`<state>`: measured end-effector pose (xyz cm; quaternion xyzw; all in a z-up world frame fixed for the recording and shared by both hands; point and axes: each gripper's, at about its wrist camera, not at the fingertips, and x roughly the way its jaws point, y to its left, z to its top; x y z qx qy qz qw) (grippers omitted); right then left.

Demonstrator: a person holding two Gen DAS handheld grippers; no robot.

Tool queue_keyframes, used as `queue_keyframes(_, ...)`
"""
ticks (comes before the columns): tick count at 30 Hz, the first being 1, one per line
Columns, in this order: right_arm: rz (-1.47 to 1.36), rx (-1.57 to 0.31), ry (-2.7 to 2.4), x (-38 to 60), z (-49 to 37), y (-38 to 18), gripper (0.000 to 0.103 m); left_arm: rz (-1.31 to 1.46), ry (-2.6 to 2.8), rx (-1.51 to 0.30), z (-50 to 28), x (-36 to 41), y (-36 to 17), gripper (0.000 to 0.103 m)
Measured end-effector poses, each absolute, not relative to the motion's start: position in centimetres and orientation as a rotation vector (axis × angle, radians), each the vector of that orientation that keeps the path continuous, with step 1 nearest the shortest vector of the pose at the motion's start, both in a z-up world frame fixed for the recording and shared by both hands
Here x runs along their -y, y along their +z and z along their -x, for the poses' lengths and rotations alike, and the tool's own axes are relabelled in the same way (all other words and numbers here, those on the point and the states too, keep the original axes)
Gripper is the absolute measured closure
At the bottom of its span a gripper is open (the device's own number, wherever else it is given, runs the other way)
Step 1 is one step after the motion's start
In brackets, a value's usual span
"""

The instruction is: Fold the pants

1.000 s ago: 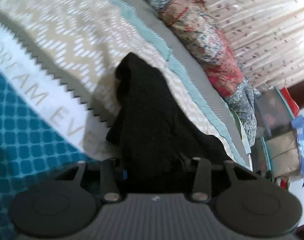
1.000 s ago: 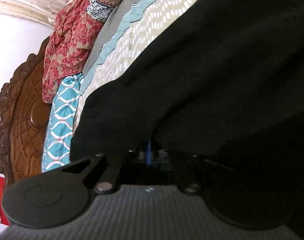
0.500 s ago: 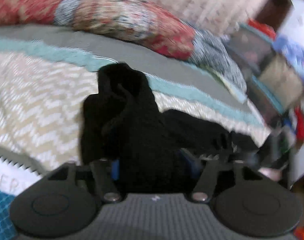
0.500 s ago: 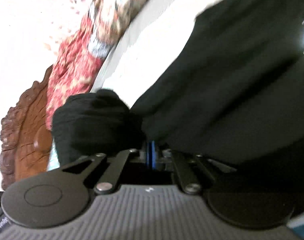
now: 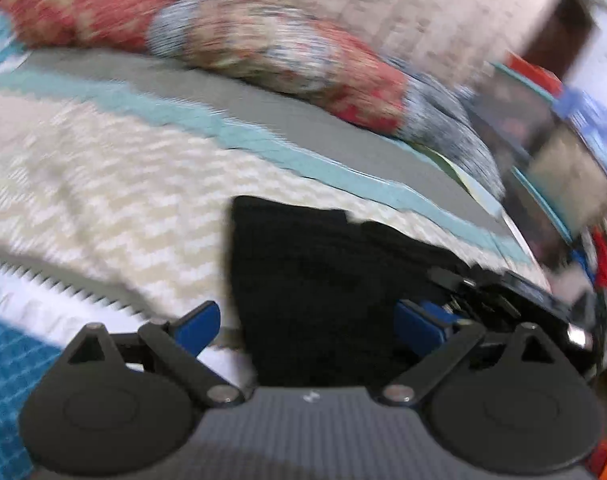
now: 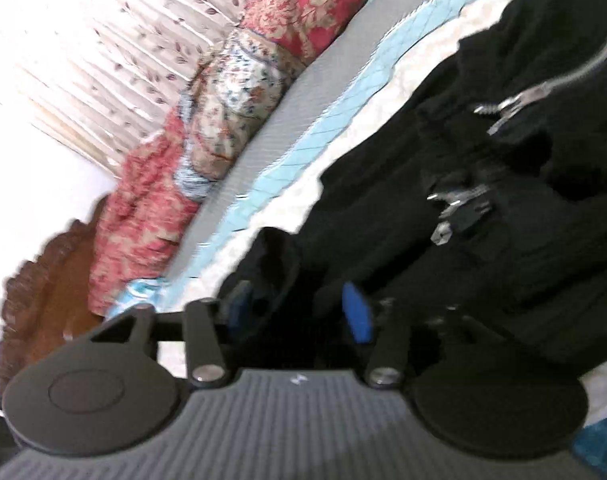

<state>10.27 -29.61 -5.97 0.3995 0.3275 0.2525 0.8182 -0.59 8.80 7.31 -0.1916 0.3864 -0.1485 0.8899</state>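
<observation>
**Both grippers spread over the black pants on the bed**

Closest in, the left gripper (image 5: 309, 326) has its blue-padded fingers (image 5: 197, 322) spread wide, the black pants (image 5: 323, 272) lying flat between them without being pinched. The right gripper (image 6: 297, 308) is spread too, its blue pads (image 6: 357, 316) on either side of a bunched dark fold. The pants lie on the chevron-patterned bedspread (image 5: 115, 184), a silver zipper (image 6: 543, 88) showing in the right view. Beyond runs a light blue band, then a floral quilt roll (image 5: 271, 48) along the far edge, the curtain (image 6: 87, 40) and a carved wooden headboard (image 6: 43, 292).
</observation>
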Motion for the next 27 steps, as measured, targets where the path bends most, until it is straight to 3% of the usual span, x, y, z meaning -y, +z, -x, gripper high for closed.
queue_keyframes(2, -0.821, -0.724, 0.568, 28.6, -10.9, -5.7, 0.026, 0.476, -0.264, -0.821, 0.4, -10.4, 6.6, 0.006)
queue_keyframes(5, -0.760, -0.772, 0.635, 26.1, -11.9, -5.5, 0.020, 0.538, -0.234, -0.836, 0.3, -11.7, 5.9, 0.006)
queue_keyframes(7, -0.681, -0.838, 0.658, 23.9, -12.7, -5.8, 0.022, 0.536, -0.230, -0.847, 0.2, -11.7, 5.7, 0.006)
queue_keyframes(8, -0.627, -0.863, 0.662, 23.1, -12.9, -6.0, 0.048, 0.529, -0.230, -0.852, 0.2, -11.6, 5.6, 0.006)
queue_keyframes(9, -0.569, -0.869, 0.660, 22.3, -12.8, -5.9, 0.065, 0.523, -0.232, -0.853, 0.2, -11.4, 5.6, 0.006)
queue_keyframes(11, -0.542, -0.820, 0.662, 22.4, -12.1, -5.0, 0.075, 0.519, -0.245, -0.850, 0.1, -11.2, 5.7, 0.006)
queue_keyframes(13, -0.524, -0.710, 0.660, 23.6, -10.7, -3.0, 0.077, 0.514, -0.259, -0.843, 0.0, -10.8, 5.9, 0.006)
queue_keyframes(17, -0.416, -0.455, 0.562, 27.1, -6.9, -0.3, 0.076, 0.514, -0.287, -0.843, -0.6, -9.8, 5.9, 0.006)
queue_keyframes(20, -0.442, -0.559, 0.449, 28.9, -7.7, -2.9, 0.074, 0.504, -0.317, -0.859, -1.2, -8.4, 5.5, 0.006)
queue_keyframes(22, -0.438, -0.708, 0.395, 29.3, -9.0, -5.4, 0.066, 0.489, -0.334, -0.879, -1.5, -7.2, 5.2, 0.006)
queue_keyframes(24, -0.521, -0.695, 0.398, 30.6, -8.8, -5.7, 0.062, 0.466, -0.354, -0.894, -1.7, -5.9, 5.1, 0.006)
queue_keyframes(26, -0.506, -0.647, 0.375, 31.5, -8.1, -4.3, 0.048, 0.439, -0.373, -0.902, -1.9, -4.9, 5.1, 0.006)
queue_keyframes(27, -0.483, -0.601, 0.356, 32.0, -7.4, -3.5, 0.048, 0.432, -0.380, -0.904, -1.9, -4.5, 5.1, 0.006)
